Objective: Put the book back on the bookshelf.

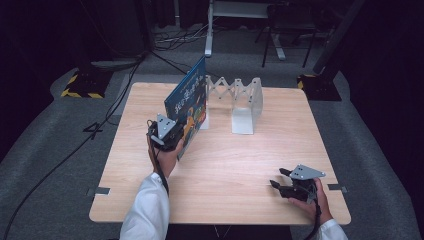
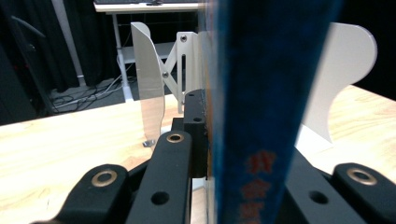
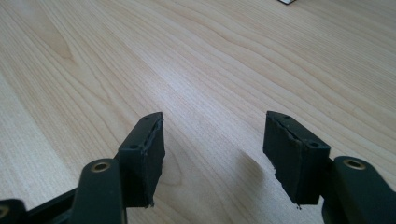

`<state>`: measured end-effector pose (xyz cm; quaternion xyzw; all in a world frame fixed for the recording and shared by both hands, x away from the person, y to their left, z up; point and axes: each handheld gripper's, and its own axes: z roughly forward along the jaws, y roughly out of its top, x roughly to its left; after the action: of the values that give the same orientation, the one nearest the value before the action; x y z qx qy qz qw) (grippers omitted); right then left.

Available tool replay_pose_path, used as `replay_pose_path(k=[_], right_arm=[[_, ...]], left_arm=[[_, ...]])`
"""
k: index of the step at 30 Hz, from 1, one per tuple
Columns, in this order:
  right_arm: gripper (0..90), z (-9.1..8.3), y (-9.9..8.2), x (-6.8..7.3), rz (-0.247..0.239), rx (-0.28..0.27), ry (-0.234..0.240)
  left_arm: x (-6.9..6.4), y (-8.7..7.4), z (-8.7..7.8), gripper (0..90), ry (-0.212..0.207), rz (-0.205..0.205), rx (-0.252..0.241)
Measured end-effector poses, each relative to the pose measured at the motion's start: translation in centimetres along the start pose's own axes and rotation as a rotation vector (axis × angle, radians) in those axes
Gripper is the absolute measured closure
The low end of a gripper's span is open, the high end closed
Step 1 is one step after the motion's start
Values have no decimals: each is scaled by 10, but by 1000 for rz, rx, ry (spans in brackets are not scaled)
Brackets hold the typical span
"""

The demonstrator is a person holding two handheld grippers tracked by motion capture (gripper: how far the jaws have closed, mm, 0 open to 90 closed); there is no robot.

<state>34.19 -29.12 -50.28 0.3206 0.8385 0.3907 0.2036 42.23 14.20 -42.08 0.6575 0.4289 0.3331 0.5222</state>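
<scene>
While left jaws clamp the book (image 2: 261, 93), right jaws gape over bare table (image 3: 210, 56).

Bright table, dark surroundings, blurred close-ups.

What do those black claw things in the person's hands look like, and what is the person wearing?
Each hand holds a black two-fingered gripper, the left gripper and the right gripper, and each has a grey three-cornered plate on top. The fingers are blocky black pads on arms with brass-ringed holes. A dark cable trails from each. The person wears white sleeves.
</scene>
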Motion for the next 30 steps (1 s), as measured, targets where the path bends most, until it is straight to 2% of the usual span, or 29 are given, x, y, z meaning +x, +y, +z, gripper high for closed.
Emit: replay_pose_path(k=[14,18,23,28,30], right_arm=[[393,0,0,0,-7,1,6],[393,0,0,0,-8,3,9],[393,0,0,1,-12,5,6],[391,1,0,1,-16,12,9],[390,1,0,1,-17,12,9]], left_arm=[[-3,13,41,814,72,-45,18],[-2,15,46,805,87,-38,27],[4,13,48,791,94,-61,22],[9,10,50,761,119,-61,21],[10,9,51,760,114,-62,22]])
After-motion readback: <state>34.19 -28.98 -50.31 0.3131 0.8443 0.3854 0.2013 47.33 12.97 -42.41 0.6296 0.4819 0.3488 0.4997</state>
